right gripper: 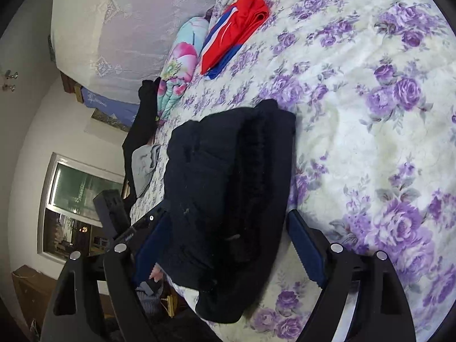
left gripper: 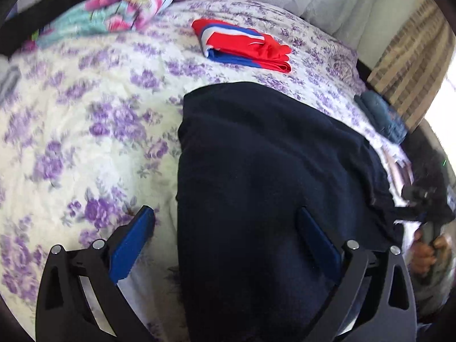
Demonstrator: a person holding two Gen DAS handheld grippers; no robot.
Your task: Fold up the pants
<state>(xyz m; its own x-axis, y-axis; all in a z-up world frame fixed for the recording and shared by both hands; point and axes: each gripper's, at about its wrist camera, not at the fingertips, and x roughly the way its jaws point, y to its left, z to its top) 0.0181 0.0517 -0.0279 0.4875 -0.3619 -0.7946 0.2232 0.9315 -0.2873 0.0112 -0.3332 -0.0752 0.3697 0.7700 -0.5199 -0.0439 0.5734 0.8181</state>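
Nearest in the left wrist view, the left tool stands wide, one blue pad over the quilt and the other over the dark cloth, pressing on nothing. In the right wrist view the right tool is also spread wide, with the near end of the cloth lying between its blue pads but not pinched.

The thing itself, a pair of dark navy, thick-cloth pants, lies on the bed's cream quilt with purple flowers, at the near edge, already doubled into a compact bundle of layers. I judge the fold close to done and both tools let go of it. The next move probably calls for either one more fold across or lifting the bundle toward the finished pile.

Farther off lies one folded red, white and blue garment. Beyond it is one rolled pink and turquoise floral blanket. That makes one pair of pants in hand, one folded piece and two tools.
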